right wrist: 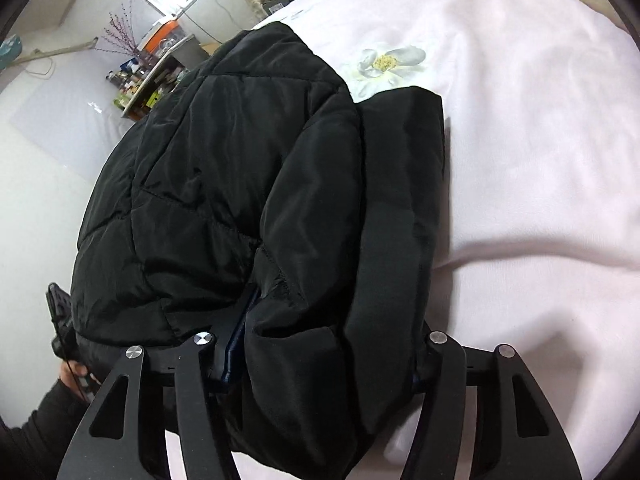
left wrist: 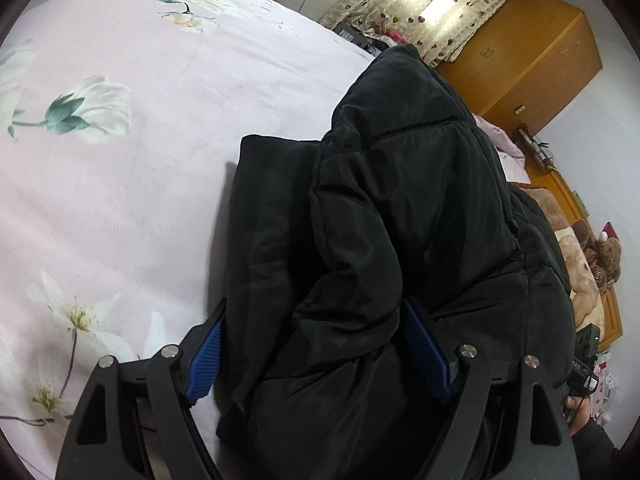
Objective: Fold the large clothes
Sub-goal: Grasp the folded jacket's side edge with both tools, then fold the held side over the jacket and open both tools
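Both grippers have a bunch of the black puffer jacket (left wrist: 400, 208) between their jaws — it's lying on the bed (left wrist: 140, 200), on the pink floral sheet, already doubled into a thick bundle. The left gripper (left wrist: 316, 356) has its blue pads set wide with padded fabric bulging between them; the right gripper (right wrist: 320, 356) looks the same, jaws wide around a fat fold, though I can't tell how hard either one is pinching. Looks like the middle of a fold, with the near edge gathered. My guess — next up is carrying that edge over the far half evenly, both sides together, so the slippery shell doesn't slide.
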A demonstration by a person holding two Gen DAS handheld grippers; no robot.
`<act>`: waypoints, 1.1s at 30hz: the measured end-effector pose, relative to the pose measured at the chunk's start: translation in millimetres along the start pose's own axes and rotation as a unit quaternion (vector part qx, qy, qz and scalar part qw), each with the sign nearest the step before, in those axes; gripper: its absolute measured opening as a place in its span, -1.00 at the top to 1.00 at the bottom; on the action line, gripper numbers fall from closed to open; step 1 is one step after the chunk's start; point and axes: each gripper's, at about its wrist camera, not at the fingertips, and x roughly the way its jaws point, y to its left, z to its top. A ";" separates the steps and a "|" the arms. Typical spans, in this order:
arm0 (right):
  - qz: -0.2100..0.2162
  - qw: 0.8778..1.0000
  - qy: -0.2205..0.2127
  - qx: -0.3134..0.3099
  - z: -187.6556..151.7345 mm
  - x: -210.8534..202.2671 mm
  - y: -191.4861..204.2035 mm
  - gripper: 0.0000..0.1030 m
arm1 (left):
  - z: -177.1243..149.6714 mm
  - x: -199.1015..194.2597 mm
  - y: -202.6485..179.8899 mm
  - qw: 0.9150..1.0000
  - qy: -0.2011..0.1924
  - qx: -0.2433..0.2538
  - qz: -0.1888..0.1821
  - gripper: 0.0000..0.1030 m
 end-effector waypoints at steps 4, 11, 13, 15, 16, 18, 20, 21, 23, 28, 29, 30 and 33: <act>-0.003 1.000 0.006 -0.003 6.8 9.0 2.8 -0.16 | 8.7 7.2 1.2 1.000 0.006 -0.001 0.000 -0.63; 0.000 1.000 0.008 0.012 6.4 12.6 3.4 -0.17 | 15.1 12.9 -6.7 1.000 0.017 0.007 0.004 -0.42; -0.005 1.000 0.005 0.009 3.9 7.1 4.6 0.00 | 17.9 13.2 -20.7 1.000 0.019 0.013 0.007 -0.16; -0.013 1.000 0.000 0.003 5.4 3.3 15.1 0.15 | 20.9 8.1 -31.4 0.999 0.019 0.026 0.022 0.09; -0.018 1.000 -0.001 0.001 5.7 0.8 19.6 0.22 | 22.5 5.1 -34.2 0.999 0.020 0.027 0.026 0.22; -0.030 1.000 -0.004 -0.002 5.8 -3.8 25.9 0.28 | 25.6 -3.2 -37.9 0.999 0.017 0.027 0.031 0.34; -0.040 0.999 -0.012 -0.003 5.6 -13.3 33.0 0.35 | 28.1 -14.1 -43.3 0.999 0.012 0.031 0.034 0.43; -0.043 0.999 -0.016 -0.005 5.4 -18.3 36.3 0.39 | 28.9 -20.0 -46.1 0.999 0.007 0.034 0.033 0.45; -0.046 0.998 -0.028 -0.011 3.6 -32.0 45.0 0.43 | 28.9 -35.5 -50.7 0.999 -0.004 0.039 0.026 0.48; -0.042 0.997 -0.051 -0.027 -8.1 -66.5 63.8 0.47 | 20.9 -75.7 -62.7 0.998 -0.030 0.060 0.005 0.51; -0.038 0.997 -0.055 -0.029 -11.9 -73.7 67.8 0.47 | 18.4 -83.1 -63.2 0.998 -0.034 0.061 0.000 0.51; -0.035 0.997 -0.058 -0.033 -16.6 -81.0 71.6 0.47 | 15.7 -91.0 -63.6 0.997 -0.038 0.062 -0.003 0.51; -0.026 0.997 -0.063 -0.039 -28.5 -97.0 79.0 0.47 | 9.3 -111.4 -62.6 0.997 -0.049 0.061 -0.012 0.51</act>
